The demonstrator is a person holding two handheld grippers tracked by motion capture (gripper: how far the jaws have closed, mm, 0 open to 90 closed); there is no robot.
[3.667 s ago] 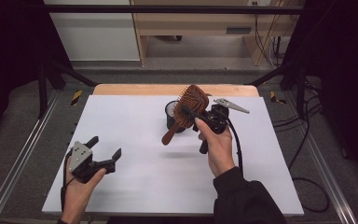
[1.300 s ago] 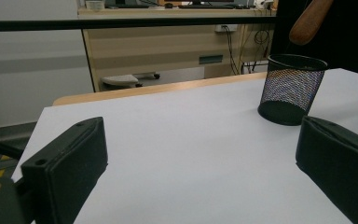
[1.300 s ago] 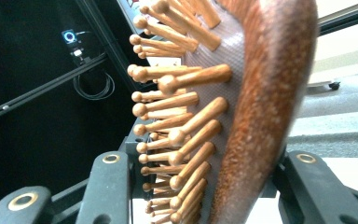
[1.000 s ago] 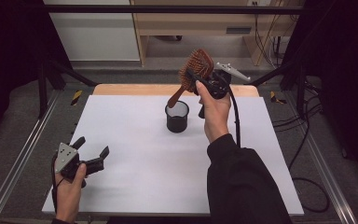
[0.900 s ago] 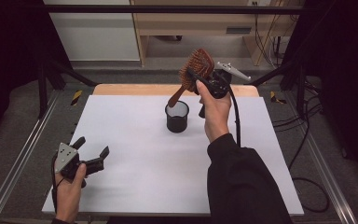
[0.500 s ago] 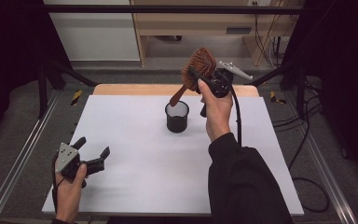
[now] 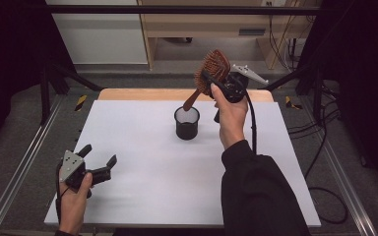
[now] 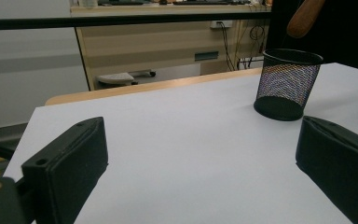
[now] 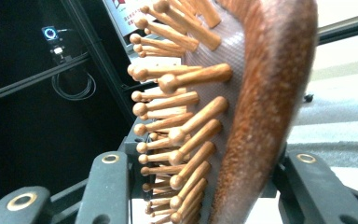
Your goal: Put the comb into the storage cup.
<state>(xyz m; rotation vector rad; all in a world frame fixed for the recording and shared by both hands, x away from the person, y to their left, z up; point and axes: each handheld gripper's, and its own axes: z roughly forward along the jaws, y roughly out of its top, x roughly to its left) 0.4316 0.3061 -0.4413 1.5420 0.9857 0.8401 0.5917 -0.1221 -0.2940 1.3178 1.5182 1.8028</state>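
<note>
A wooden hairbrush (image 7: 207,74) with peg bristles hangs tilted in the air, handle pointing down toward a black mesh cup (image 7: 187,123) at the table's middle back. My right gripper (image 7: 212,81) is shut on the brush's head. In the right gripper view the bristles and brown back of the hairbrush (image 9: 242,107) sit between the jaws. The handle tip (image 8: 304,17) hovers just above the cup (image 8: 285,83) in the left gripper view. My left gripper (image 7: 98,163) rests open near the table's front left corner, nothing between its fingers.
The white table top (image 7: 142,162) has a wooden strip along its far edge (image 7: 142,94). Metal rails (image 7: 19,167) run along both sides. A light wooden bench and cables stand beyond the table.
The right gripper raised the hairbrush from beside the cup to above it, handle now angled down over the rim. The left gripper drifted slightly toward the front left corner.
</note>
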